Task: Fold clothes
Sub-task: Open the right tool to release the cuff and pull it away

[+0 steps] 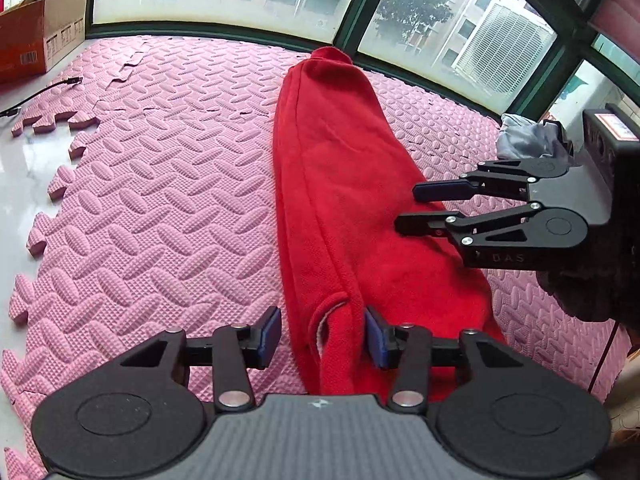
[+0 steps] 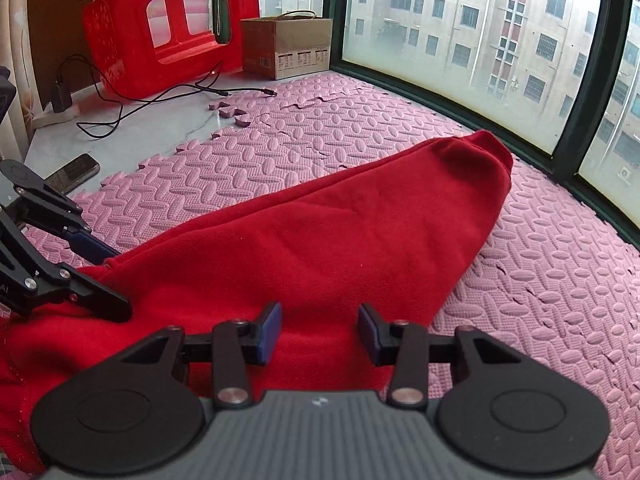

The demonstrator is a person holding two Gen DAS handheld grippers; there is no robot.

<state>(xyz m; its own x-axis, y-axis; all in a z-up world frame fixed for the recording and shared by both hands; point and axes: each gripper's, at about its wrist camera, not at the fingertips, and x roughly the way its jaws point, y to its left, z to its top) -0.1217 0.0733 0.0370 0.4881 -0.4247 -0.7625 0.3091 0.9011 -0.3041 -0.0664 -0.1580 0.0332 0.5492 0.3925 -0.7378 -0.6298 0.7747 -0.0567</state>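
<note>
A red fleece garment [image 1: 332, 184] lies folded lengthwise in a long strip on the pink foam mat [image 1: 160, 200]; it also shows in the right wrist view [image 2: 340, 240]. My left gripper [image 1: 322, 338] is open, its jaws standing either side of the garment's near end, low over it. My right gripper [image 2: 320, 334] is open and hovers over the garment's near right part. The right gripper also shows in the left wrist view [image 1: 412, 208], open above the garment's right edge. The left gripper shows at the left edge of the right wrist view [image 2: 108, 280].
A cardboard box [image 2: 286, 46], a red plastic stool [image 2: 160, 28] on its side, black cables [image 2: 160, 96] and a phone [image 2: 76, 170] lie on the white floor beyond the mat. Grey cloth [image 1: 528, 136] sits at the right. Windows [image 2: 460, 32] border the mat's far side.
</note>
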